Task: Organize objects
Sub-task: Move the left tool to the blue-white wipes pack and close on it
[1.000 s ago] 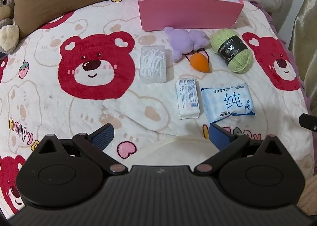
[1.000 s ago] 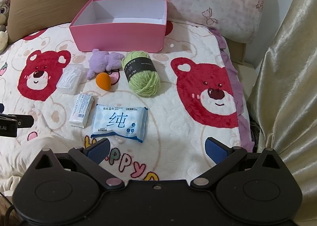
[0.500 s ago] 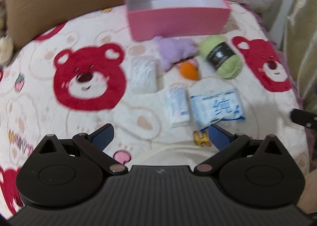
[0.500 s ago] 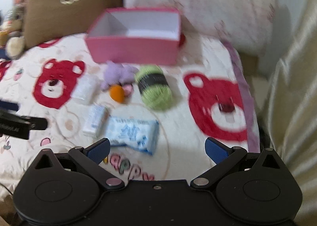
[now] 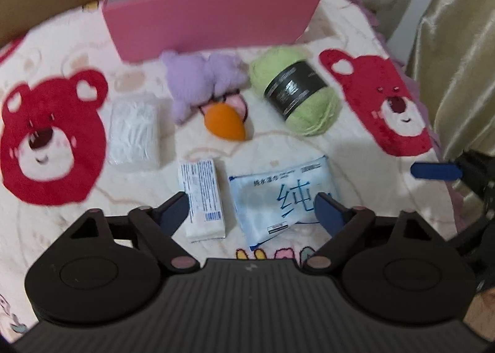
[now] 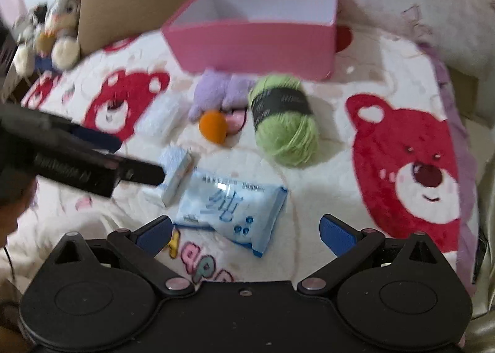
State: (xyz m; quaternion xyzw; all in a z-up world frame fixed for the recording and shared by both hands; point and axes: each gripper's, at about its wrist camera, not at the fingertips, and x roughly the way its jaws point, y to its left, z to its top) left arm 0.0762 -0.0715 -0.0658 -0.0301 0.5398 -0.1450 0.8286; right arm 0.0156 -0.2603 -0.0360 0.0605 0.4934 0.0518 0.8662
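my left gripper [image 5: 252, 212]: jaws apart, just been closing, grip nothing | my right gripper [image 6: 246, 232]: jaws apart | wipes pack [image 5: 283, 198]: pale blue, blue lettering, lower centre

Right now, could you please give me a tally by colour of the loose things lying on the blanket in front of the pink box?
White: 2, the clear packet and the small pack
Blue: 1, the wipes pack
Green: 1, the yarn ball
Purple: 1, the plush toy
Orange: 1, the sponge
Total: 6
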